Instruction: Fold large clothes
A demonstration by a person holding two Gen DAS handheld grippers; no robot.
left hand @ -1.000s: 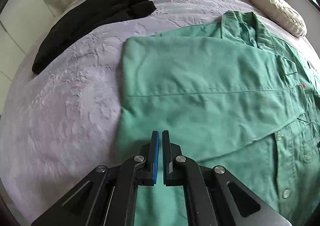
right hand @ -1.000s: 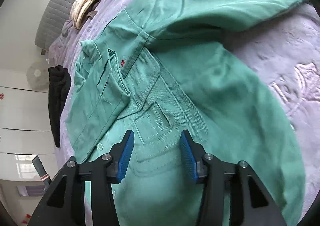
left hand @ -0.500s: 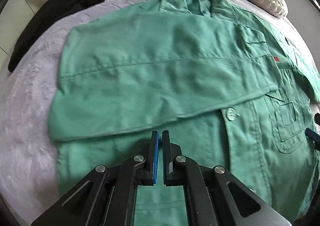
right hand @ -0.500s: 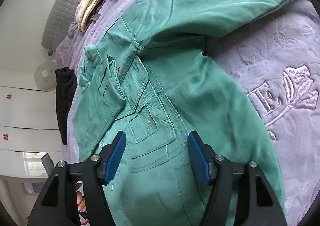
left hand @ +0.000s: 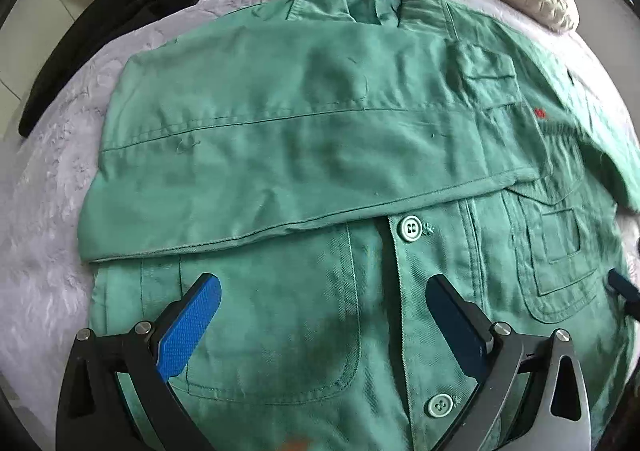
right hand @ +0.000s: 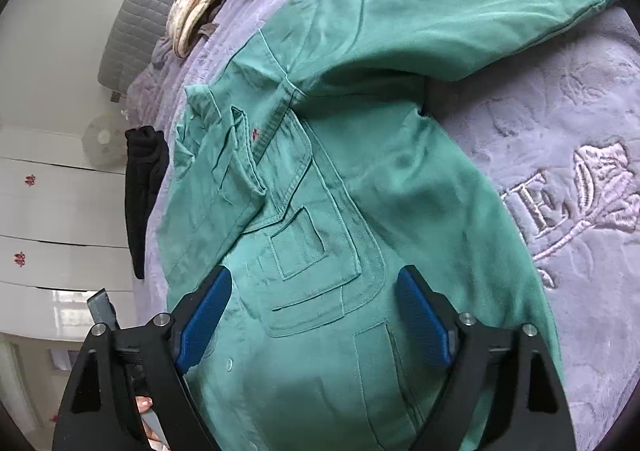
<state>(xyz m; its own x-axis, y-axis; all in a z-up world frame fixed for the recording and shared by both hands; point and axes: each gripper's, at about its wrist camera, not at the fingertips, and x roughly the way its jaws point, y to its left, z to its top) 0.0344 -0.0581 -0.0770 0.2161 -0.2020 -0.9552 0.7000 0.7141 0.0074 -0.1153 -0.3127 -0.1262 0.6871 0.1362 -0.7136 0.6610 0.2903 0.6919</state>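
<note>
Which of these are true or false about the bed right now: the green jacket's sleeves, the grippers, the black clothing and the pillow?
1. One sleeve of the green jacket is folded across its front. True.
2. The left gripper is shut on the jacket. False: its jaws stand wide open over the front, gripping nothing.
3. The right gripper is open. True.
4. The black garment lies on top of the jacket. False: it lies apart on the lilac bedspread.
5. The other sleeve is folded too. False: it lies spread out.
</note>
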